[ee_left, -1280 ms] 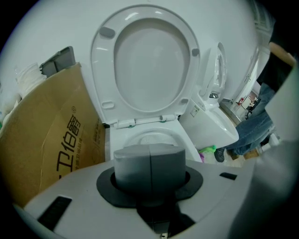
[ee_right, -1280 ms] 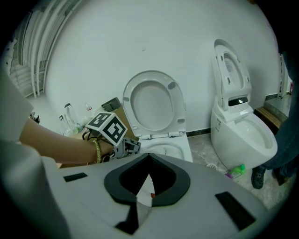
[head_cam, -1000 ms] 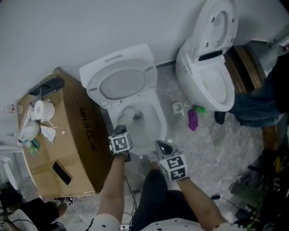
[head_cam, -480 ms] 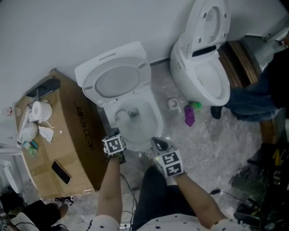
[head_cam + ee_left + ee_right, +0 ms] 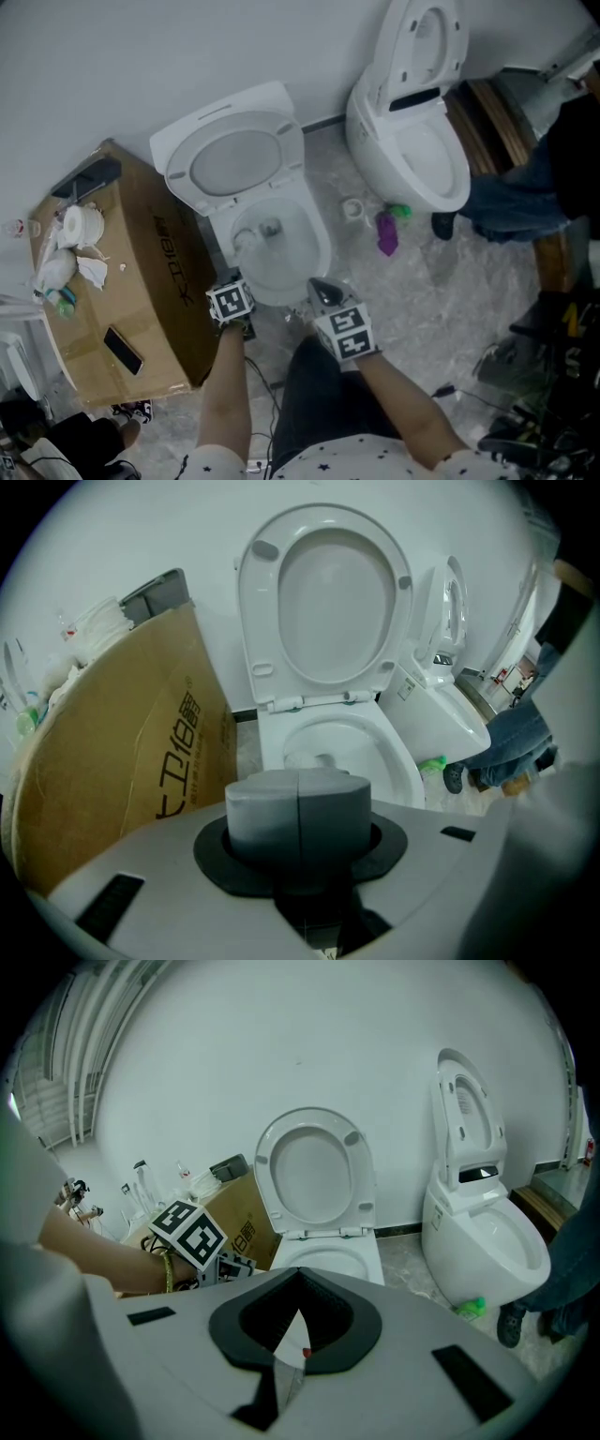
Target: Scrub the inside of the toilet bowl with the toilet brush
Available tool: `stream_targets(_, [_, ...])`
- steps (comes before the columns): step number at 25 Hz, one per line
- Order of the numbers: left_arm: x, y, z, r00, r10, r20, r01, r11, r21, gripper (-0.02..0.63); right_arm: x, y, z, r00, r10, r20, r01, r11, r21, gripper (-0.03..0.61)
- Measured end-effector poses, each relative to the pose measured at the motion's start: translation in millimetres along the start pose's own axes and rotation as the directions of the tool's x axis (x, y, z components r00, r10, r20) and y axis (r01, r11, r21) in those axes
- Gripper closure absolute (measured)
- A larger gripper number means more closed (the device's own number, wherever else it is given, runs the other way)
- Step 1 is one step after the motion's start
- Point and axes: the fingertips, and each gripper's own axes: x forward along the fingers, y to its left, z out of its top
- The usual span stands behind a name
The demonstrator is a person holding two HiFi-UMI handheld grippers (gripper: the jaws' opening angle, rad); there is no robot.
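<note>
A white toilet (image 5: 278, 251) stands with seat and lid raised, and its bowl (image 5: 339, 750) is open with a dark drain spot at the bottom. My left gripper (image 5: 232, 287) hovers at the bowl's front left rim, jaws shut on nothing (image 5: 298, 801). To its right, just in front of the rim, my right gripper (image 5: 322, 288) is also shut and empty (image 5: 300, 1277). I see no toilet brush in either gripper. A purple and green object (image 5: 385, 232) lies on the floor between the two toilets; I cannot tell what it is.
A second white toilet (image 5: 412, 150) stands at the right with its lid up. A cardboard box (image 5: 131, 281) close on the left carries tissue, small bottles and a phone. A small white ring (image 5: 352, 208) sits on the floor. A person's jeans and shoe (image 5: 497, 211) are at far right.
The head view has swung slightly, shifting everything a little left and up. Both grippers stay shut near the bowl's front rim, hardly moved relative to the toilet.
</note>
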Motion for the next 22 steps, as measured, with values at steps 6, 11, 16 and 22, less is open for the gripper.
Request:
stream_targets(6, [-8.1, -3.5, -19.3, 1.000, -0.002, -0.020, 0.002, 1.000, -0.006, 0.462, -7.7, 1.6, -5.7, 1.000, 0.001, -0.002, -0.001, 1.000, -0.004, 0.572])
stream_targets(11, [-12.8, -10.1, -32.5, 1.000, 0.003, -0.031, -0.003, 1.000, -0.002, 0.462, -14.3, -0.6, -8.7, 1.000, 0.000, -0.001, 0.000, 1.000, -0.003, 0.572])
stream_targets(16, [-16.9, -16.8, -48.7, 0.999, -0.002, -0.049, 0.002, 1.000, 0.008, 0.462, -21.6, 0.3, -13.8, 1.000, -0.006, -0.002, 0.006, 1.000, -0.005, 0.572])
stream_targets(22, [-15.0, -30.1, -74.0, 0.995, -0.027, -0.092, 0.028, 1.000, 0.010, 0.462, -27.8, -0.8, -27.1, 1.000, -0.022, -0.013, 0.022, 1.000, 0.005, 0.572])
